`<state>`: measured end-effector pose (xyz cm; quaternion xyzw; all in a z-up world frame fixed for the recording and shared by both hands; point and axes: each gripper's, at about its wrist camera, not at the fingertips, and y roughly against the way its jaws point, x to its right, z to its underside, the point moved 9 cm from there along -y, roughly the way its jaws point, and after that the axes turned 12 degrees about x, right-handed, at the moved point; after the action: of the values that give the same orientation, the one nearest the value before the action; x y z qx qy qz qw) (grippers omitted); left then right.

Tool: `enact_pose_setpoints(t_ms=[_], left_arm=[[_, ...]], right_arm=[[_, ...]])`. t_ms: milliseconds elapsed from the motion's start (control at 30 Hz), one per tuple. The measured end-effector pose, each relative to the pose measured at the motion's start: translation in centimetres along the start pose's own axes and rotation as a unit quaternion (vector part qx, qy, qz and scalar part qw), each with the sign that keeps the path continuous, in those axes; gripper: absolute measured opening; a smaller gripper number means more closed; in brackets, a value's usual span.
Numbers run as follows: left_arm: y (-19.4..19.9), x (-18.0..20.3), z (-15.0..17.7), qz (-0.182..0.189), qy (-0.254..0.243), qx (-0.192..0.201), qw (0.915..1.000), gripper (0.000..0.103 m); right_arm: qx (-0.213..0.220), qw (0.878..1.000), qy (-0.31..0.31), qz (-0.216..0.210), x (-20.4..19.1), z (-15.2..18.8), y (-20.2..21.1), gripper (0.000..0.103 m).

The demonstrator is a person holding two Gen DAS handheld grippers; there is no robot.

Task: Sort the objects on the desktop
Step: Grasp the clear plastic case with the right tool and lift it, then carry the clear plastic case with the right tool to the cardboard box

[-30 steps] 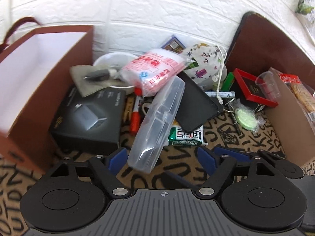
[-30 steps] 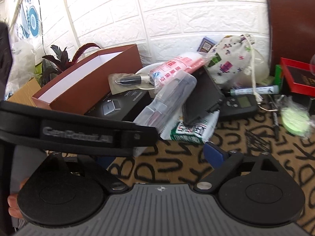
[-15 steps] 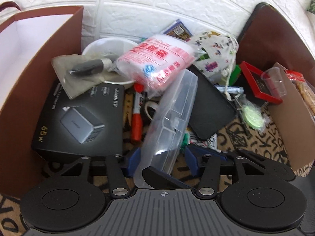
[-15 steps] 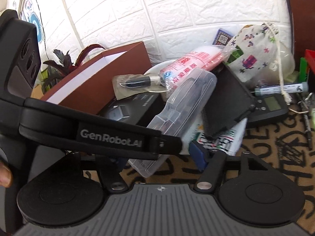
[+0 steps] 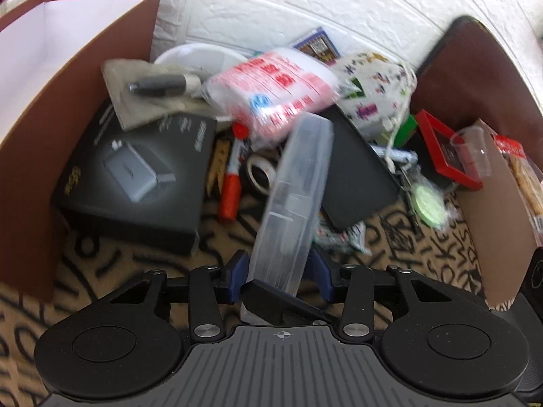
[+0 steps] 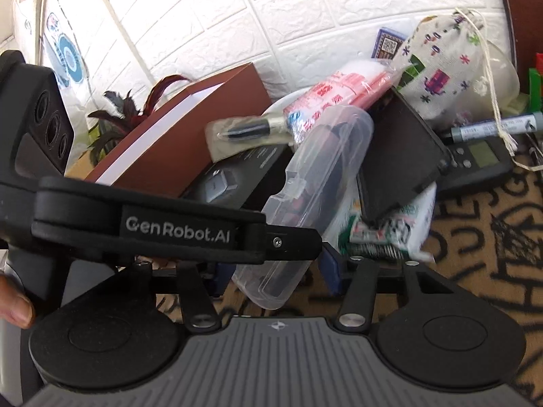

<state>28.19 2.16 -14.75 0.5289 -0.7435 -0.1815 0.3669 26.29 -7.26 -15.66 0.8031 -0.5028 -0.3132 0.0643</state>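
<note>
A clear plastic case (image 5: 292, 200) leans on a pile of desk items; it also shows in the right wrist view (image 6: 305, 210). My left gripper (image 5: 280, 273) has its blue pads against both sides of the case's near end. My right gripper (image 6: 275, 271) is open, its fingers either side of the same case end, with the left gripper's body (image 6: 152, 224) crossing in front. The pile holds a pink-and-white packet (image 5: 271, 95), a black charger box (image 5: 135, 176), a red marker (image 5: 232, 183), a black wallet (image 5: 356, 176) and a printed cloth pouch (image 5: 373, 101).
A brown paper bag (image 5: 68, 78) stands at the left by the white brick wall. A brown box (image 5: 499, 224), a red-framed box (image 5: 448, 149) and a clear cup (image 5: 471, 149) stand at the right. A calculator (image 6: 482, 156) and a grey marker (image 6: 492, 129) lie on the patterned cloth (image 6: 492, 237).
Both grippers moved forward onto the clear case. The left gripper's jaws narrowed from wide open until they closed on the case's near end.
</note>
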Motion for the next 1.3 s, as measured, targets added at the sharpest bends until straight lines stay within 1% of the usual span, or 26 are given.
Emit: enact_pose_setpoints(t_ms=[133, 167, 233, 300, 400, 533, 667, 700, 733, 767, 833, 967, 1000, 1033, 1067, 1100, 1133, 1200, 1233, 1267, 1300], left_arm=[[1.7, 2.1, 2.9, 0.013, 0.009, -0.011, 0.9998, 0.051], [2.1, 2.8, 3.9, 0.019, 0.014, -0.019, 0.9996, 0.054], [2.7, 4.2, 6.0, 0.031, 0.021, -0.031, 0.9988, 0.052], [3.6, 5.3, 7.6, 0.043, 0.036, -0.037, 0.9977, 0.052], [5.0, 6.9, 10.0, 0.06, 0.051, -0.045, 0.9959, 0.054], [7.1, 9.0, 13.1, 0.07, 0.054, -0.058, 0.9944, 0.054], [8.5, 10.4, 15.5, 0.08, 0.067, -0.071, 0.992, 0.056], [8.4, 10.6, 15.9, 0.079, 0.068, -0.073, 0.9919, 0.058], [8.3, 10.7, 16.0, 0.073, 0.066, -0.073, 0.9925, 0.063], [8.1, 10.6, 16.0, 0.062, 0.063, -0.071, 0.9935, 0.067], [7.7, 10.4, 15.8, 0.04, 0.057, -0.062, 0.9957, 0.072], [7.3, 9.9, 14.8, 0.013, 0.049, -0.048, 0.9976, 0.078], [7.1, 9.8, 14.7, 0.014, 0.045, -0.05, 0.9976, 0.078], [6.8, 9.9, 14.7, 0.019, 0.043, -0.057, 0.9972, 0.075], [6.6, 9.9, 14.7, 0.025, 0.042, -0.061, 0.9969, 0.068], [6.5, 9.9, 14.7, 0.029, 0.042, -0.063, 0.9967, 0.065], [6.4, 9.9, 14.7, 0.031, 0.04, -0.066, 0.9966, 0.064], [6.0, 9.9, 14.6, 0.031, 0.041, -0.066, 0.9965, 0.074], [5.8, 9.9, 14.6, 0.031, 0.044, -0.067, 0.9963, 0.075], [5.7, 10.0, 14.7, 0.029, 0.044, -0.068, 0.9963, 0.074], [5.6, 10.2, 14.7, 0.027, 0.038, -0.069, 0.9965, 0.072]], right_arm=[[-0.017, 1.0, 0.024, 0.0, -0.3, 1.1, 3.7, 0.059], [-0.022, 0.999, 0.033, 0.003, -0.4, 1.5, 4.7, 0.059], [-0.029, 0.998, 0.057, 0.014, -0.6, 2.4, 6.8, 0.059], [-0.037, 0.997, 0.069, 0.025, -0.7, 3.6, 9.0, 0.059], [-0.047, 0.996, 0.071, 0.037, -0.9, 5.4, 12.2, 0.059], [-0.062, 0.994, 0.069, 0.049, -1.5, 7.7, 16.1, 0.059], [-0.068, 0.994, 0.059, 0.054, -2.1, 9.4, 19.0, 0.062], [-0.068, 0.995, 0.056, 0.055, -2.1, 9.6, 19.3, 0.063], [-0.067, 0.995, 0.055, 0.056, -2.0, 9.7, 19.4, 0.066], [-0.067, 0.994, 0.056, 0.06, -1.9, 9.7, 19.4, 0.066], [-0.066, 0.993, 0.065, 0.068, -2.0, 9.6, 19.3, 0.066], [-0.064, 0.991, 0.086, 0.075, -2.0, 9.1, 18.3, 0.066], [-0.067, 0.991, 0.088, 0.077, -1.8, 9.0, 18.0, 0.066], [-0.073, 0.99, 0.088, 0.081, -1.6, 9.1, 17.7, 0.066], [-0.079, 0.989, 0.088, 0.085, -1.4, 9.2, 17.5, 0.063], [-0.084, 0.988, 0.09, 0.089, -1.3, 9.3, 17.3, 0.062], [-0.087, 0.988, 0.091, 0.093, -1.2, 9.4, 17.2, 0.059], [-0.092, 0.987, 0.09, 0.096, -0.8, 9.6, 17.0, 0.056], [-0.096, 0.987, 0.086, 0.096, -0.6, 9.8, 16.8, 0.055], [-0.1, 0.987, 0.079, 0.098, -0.3, 10.0, 16.5, 0.049], [-0.103, 0.988, 0.068, 0.097, 0.0, 10.2, 16.4, 0.046]])
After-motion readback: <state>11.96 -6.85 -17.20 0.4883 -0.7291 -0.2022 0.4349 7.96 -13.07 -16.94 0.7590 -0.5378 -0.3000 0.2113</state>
